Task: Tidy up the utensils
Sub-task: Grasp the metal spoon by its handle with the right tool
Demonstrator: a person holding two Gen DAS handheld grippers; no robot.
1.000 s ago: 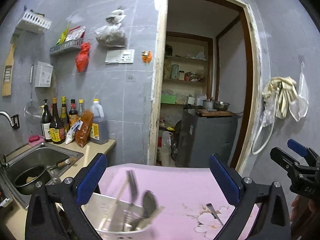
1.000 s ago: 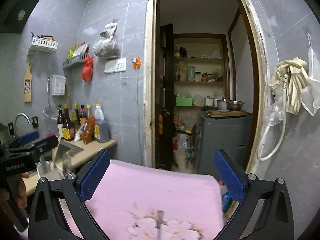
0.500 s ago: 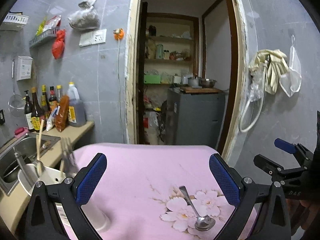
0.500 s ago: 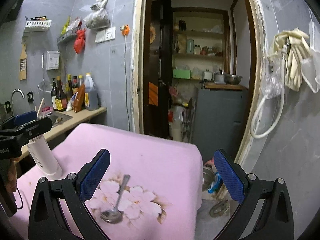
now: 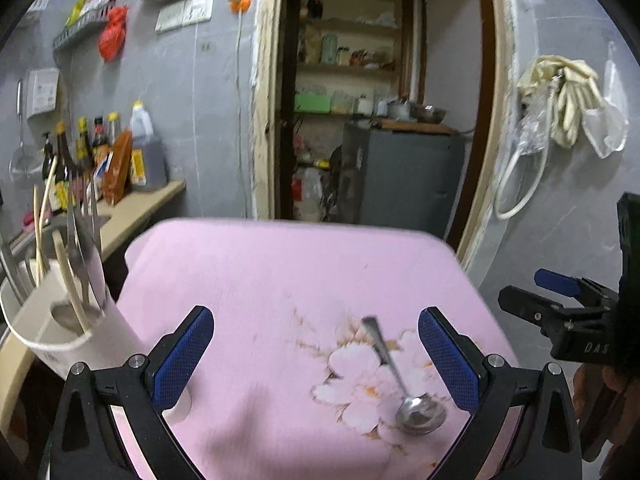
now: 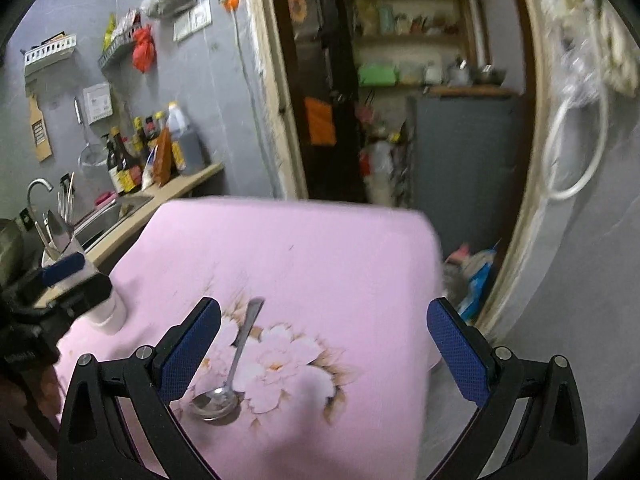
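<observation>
A metal spoon point(image 5: 403, 380) point(image 6: 235, 364) lies on the flower print of the pink tablecloth point(image 5: 280, 280) point(image 6: 320, 248), bowl toward me. A white utensil holder point(image 5: 88, 344) point(image 6: 114, 310) with several utensils stands at the table's left edge. My left gripper point(image 5: 314, 320) hangs open above the cloth, the spoon just inside its right finger. My right gripper point(image 6: 324, 308) is wide apart with its jaws closing; nothing is gripped, and the spoon lies on the cloth by its left finger. Each gripper shows in the other's view: the right gripper point(image 5: 560, 312), the left gripper point(image 6: 60, 280).
A counter point(image 5: 140, 208) with bottles point(image 5: 80, 152) and a sink point(image 6: 108, 216) runs along the left wall. Behind the table is an open doorway with a grey cabinet point(image 5: 408, 176). Bags point(image 6: 472, 276) lie on the floor past the table's right edge.
Both grippers have come down and tipped toward the table. The spoon now sits larger and nearer in both views. The utensil holder slid from bottom centre to the left in the left wrist view.
</observation>
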